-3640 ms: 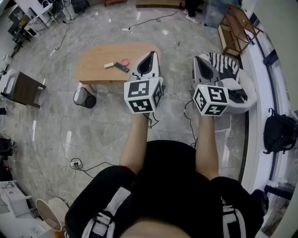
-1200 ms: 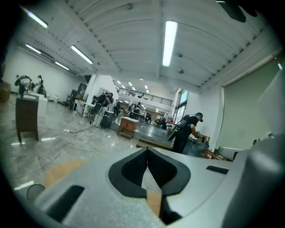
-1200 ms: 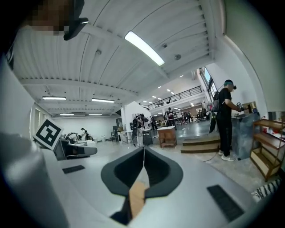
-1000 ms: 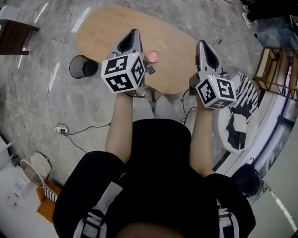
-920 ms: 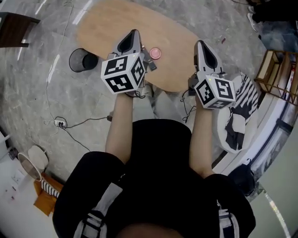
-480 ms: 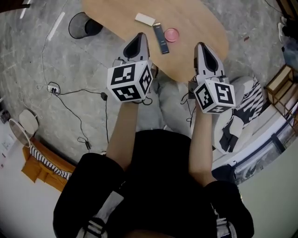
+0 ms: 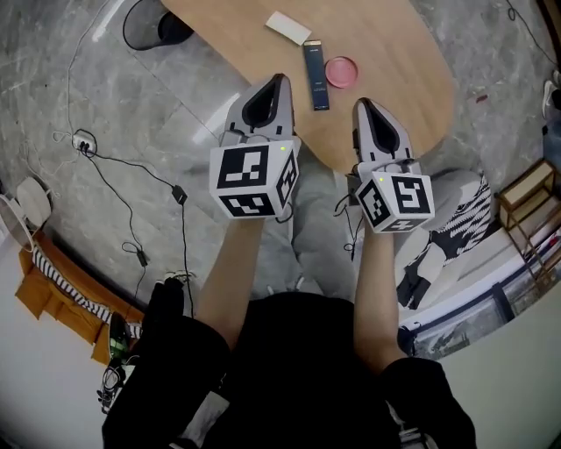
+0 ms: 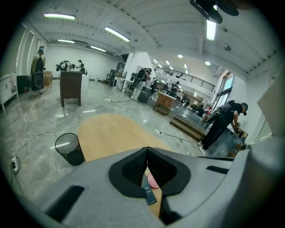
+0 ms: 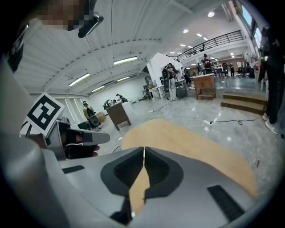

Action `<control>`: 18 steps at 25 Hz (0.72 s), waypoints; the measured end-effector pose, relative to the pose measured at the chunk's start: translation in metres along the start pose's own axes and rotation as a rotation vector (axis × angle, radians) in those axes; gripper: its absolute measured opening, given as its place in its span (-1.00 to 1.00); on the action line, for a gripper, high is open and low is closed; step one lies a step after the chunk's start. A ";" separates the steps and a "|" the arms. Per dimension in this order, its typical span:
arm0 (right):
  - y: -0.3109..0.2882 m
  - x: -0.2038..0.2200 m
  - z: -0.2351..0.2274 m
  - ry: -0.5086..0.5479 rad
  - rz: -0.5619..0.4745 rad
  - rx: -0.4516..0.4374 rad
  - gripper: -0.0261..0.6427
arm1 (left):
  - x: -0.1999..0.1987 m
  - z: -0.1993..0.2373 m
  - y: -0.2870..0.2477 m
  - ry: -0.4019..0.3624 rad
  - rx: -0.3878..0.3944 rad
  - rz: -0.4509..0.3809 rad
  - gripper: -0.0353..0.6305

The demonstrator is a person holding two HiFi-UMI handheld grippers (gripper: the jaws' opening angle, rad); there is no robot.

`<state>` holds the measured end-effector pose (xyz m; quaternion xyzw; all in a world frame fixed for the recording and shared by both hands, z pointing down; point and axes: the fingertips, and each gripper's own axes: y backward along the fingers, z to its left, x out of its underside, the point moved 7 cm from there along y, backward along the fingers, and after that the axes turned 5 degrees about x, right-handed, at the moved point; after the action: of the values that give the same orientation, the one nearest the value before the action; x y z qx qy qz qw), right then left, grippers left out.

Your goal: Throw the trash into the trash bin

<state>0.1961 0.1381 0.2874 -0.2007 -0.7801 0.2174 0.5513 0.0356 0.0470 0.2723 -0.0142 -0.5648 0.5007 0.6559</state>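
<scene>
On the oval wooden table (image 7: 386,35) lie a white flat piece (image 7: 289,27), a dark slim bar (image 7: 316,63) and a pink round lid (image 7: 341,70). A black mesh trash bin (image 7: 147,22) stands on the floor off the table's left end, also seen in the left gripper view as the bin (image 8: 69,148). My left gripper (image 7: 274,81) is shut and empty at the table's near edge, just short of the bar (image 8: 149,196) and lid (image 8: 152,180). My right gripper (image 7: 362,105) is shut and empty over the near edge, right of the lid.
Cables and a power strip (image 7: 83,140) lie on the marble floor at left. A white seat with a striped cloth (image 7: 438,237) sits at right beside a wooden shelf (image 7: 526,188). A brown cabinet (image 8: 71,87) and people (image 8: 225,122) stand far off.
Both grippers have come down toward the table's near edge. The table and the things on it now lie closer and right in front of the jaws. Both stayed shut.
</scene>
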 end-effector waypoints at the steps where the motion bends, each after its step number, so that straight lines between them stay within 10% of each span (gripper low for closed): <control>1: -0.009 0.007 0.000 0.012 0.018 -0.011 -0.89 | 0.005 0.006 -0.004 0.009 -0.014 0.000 -0.87; 18: -0.158 0.095 -0.006 -0.018 0.154 -0.174 -0.87 | 0.090 0.093 -0.042 0.167 -0.185 0.024 -0.87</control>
<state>0.1608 0.0606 0.4512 -0.3053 -0.7831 0.1924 0.5065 -0.0205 0.0356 0.3964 -0.1232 -0.5518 0.4514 0.6903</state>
